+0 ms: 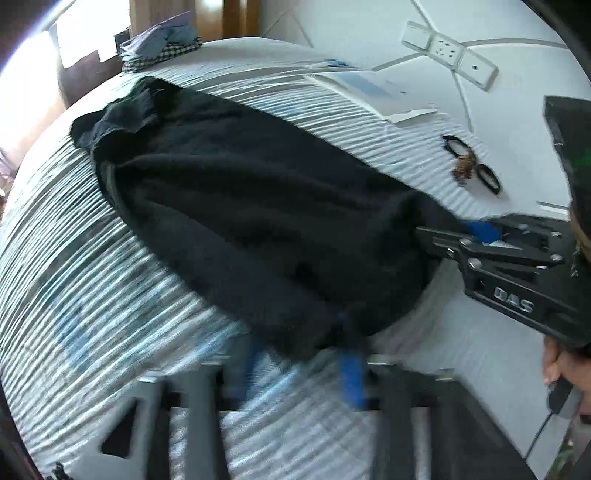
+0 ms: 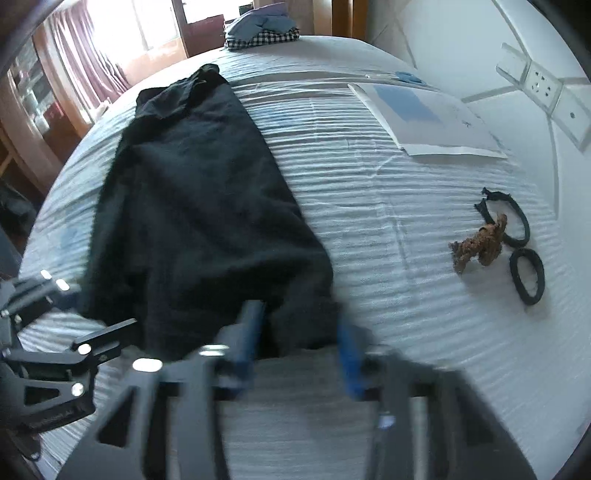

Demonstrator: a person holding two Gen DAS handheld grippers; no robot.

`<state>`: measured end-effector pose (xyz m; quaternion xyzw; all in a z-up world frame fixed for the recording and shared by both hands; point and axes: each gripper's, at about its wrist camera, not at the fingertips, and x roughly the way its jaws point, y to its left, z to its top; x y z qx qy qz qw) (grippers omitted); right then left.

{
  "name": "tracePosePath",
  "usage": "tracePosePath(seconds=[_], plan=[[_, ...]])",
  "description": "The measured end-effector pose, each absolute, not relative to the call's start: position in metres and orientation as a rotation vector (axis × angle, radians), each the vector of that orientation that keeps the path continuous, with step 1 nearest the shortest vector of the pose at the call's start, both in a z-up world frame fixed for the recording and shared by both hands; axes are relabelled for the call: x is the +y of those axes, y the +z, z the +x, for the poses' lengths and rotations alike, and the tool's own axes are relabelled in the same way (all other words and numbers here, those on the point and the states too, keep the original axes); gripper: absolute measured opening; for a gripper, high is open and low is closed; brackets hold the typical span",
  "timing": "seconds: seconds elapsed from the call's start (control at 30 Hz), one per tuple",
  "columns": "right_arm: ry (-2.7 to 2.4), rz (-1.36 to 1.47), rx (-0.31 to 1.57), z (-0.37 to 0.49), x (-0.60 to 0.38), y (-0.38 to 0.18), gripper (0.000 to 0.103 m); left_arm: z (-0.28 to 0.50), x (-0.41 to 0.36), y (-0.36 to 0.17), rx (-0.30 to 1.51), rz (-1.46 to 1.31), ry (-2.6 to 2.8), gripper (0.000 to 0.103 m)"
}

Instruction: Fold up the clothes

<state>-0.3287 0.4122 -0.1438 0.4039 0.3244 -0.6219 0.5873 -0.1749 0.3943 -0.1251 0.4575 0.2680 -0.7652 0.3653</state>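
Observation:
A black garment (image 1: 240,221) (image 2: 192,203) lies spread lengthwise on a white ribbed bedspread (image 1: 92,295) (image 2: 388,258). Its near hem reaches both grippers. In the left wrist view, my left gripper (image 1: 299,365) has its blurred blue pads at the hem, with fabric between them. The right gripper (image 1: 432,240) comes in from the right, its jaws pinched on the garment's near right corner. In the right wrist view, my right gripper (image 2: 300,347) holds dark cloth between its blue pads. The left gripper (image 2: 92,314) sits at the garment's near left corner.
Two black hair ties (image 1: 487,177) (image 2: 526,273) and a brown clump (image 1: 465,166) (image 2: 480,243) lie on the bed to the right. A sheet of paper (image 1: 369,92) (image 2: 436,122) lies further back. Folded clothes (image 1: 162,44) (image 2: 262,33) are piled at the far end. A hand (image 1: 561,365) holds the right gripper.

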Motion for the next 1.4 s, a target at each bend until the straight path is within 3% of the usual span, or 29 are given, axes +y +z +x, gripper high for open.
tracePosePath(seconds=[0.27,0.5,0.83,1.07,1.1,1.13,1.2,1.27,1.4], plan=[[-1.434,0.927,0.58,-0.315,0.412,-0.101,0.014,-0.145,0.367,-0.071,0.625,1.072,-2.048,0.016],[-1.421,0.897,0.444,-0.289,0.371,-0.054,0.014,-0.091,0.301,-0.038,0.692,0.982,-2.089,0.016],[-1.424,0.894,0.375,-0.233,0.182,-0.033,0.014,-0.032,0.099,-0.044,0.849,1.02,-2.142,0.016],[-1.406,1.013,0.45,-0.222,0.05,-0.065,0.015,-0.017,-0.012,-0.062,0.906,1.054,-2.101,0.017],[-1.414,1.032,0.461,-0.222,0.038,-0.072,0.015,-0.014,-0.025,-0.063,0.91,1.049,-2.09,0.026],[-1.42,1.05,0.47,-0.222,0.026,-0.079,0.018,-0.011,-0.036,-0.064,0.906,1.049,-2.078,0.044],[-1.441,1.091,0.46,-0.229,0.013,-0.085,0.03,-0.008,-0.049,-0.062,0.85,1.059,-2.08,0.062],[-1.476,1.109,0.428,-0.236,0.013,-0.084,0.044,-0.006,-0.049,-0.061,0.782,1.091,-2.105,0.063],[-1.567,1.111,0.339,-0.242,0.05,-0.065,0.054,-0.003,-0.035,-0.065,0.704,1.191,-2.142,0.064]])
